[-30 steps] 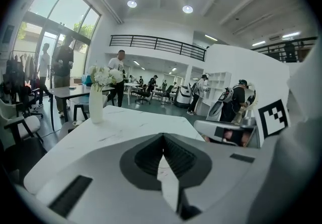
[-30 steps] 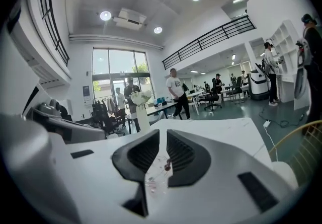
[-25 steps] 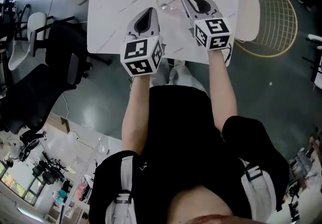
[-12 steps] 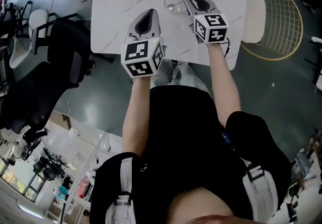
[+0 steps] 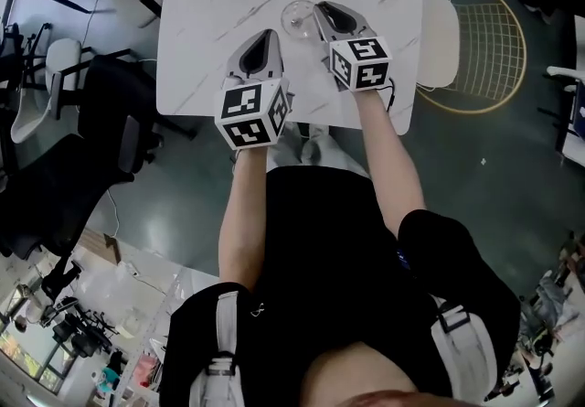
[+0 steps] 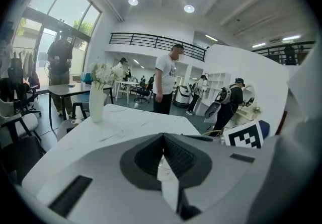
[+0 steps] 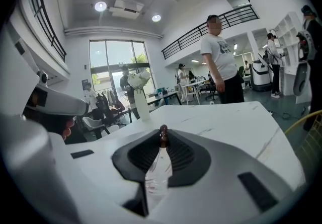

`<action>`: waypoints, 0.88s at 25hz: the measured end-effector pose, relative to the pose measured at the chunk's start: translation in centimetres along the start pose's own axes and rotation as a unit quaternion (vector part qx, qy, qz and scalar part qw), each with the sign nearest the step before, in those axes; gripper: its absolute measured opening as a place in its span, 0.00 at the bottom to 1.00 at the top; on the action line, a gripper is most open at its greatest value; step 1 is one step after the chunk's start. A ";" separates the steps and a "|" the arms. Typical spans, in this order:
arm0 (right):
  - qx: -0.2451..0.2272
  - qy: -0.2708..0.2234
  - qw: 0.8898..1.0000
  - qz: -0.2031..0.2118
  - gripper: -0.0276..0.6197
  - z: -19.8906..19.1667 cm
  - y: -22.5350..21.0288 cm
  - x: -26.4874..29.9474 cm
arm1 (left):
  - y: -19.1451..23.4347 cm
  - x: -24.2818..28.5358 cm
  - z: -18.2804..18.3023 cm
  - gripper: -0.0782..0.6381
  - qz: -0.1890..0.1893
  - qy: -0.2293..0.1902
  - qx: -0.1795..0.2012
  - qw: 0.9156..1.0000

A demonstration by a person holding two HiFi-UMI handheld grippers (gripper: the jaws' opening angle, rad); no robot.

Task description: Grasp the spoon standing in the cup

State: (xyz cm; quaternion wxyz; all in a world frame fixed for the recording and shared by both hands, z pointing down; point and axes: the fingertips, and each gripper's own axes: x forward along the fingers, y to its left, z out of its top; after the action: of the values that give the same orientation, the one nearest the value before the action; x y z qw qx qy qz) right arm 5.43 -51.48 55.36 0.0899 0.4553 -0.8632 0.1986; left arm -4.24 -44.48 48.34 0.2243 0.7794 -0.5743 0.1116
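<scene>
Spoon (image 7: 162,134) stands in the glass cup (image 5: 296,17), its handle end caught between the tips of the right gripper (image 5: 324,14), whose jaws are closing on it. The end is dark reddish-brown and rounded. Near the cup, the left gripper (image 5: 266,34) is pressed together, empty.

Grey-veined white table (image 5: 210,21), clear cup (image 5: 296,14)

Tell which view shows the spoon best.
The right gripper view: the spoon shows its dark end between the closing jaws of the right gripper. In the head view it is too small to make out at the cup; the left gripper view misses it.
</scene>
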 end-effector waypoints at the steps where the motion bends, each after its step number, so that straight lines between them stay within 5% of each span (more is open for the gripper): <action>1: -0.002 -0.006 1.000 0.002 0.12 0.7 0.3 -0.3 | -0.2 -0.2 0.3 0.13 -0.001 -0.006 -0.002 1.000; 15: -0.058 -0.154 0.986 -0.008 0.11 17.0 4.7 -6.9 | -0.6 -4.1 8.1 0.13 0.005 -0.135 -0.036 0.990; 22: -0.123 -0.181 0.976 -0.023 0.11 19.5 6.6 -12.7 | -1.9 -7.0 12.8 0.13 0.004 -0.209 -0.021 0.978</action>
State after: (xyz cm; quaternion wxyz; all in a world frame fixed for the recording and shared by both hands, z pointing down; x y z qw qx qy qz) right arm 7.73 -46.95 31.72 -0.0073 0.4887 -0.8724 0.0029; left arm -5.73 -44.24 33.70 0.1148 0.7784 -0.6137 -0.0653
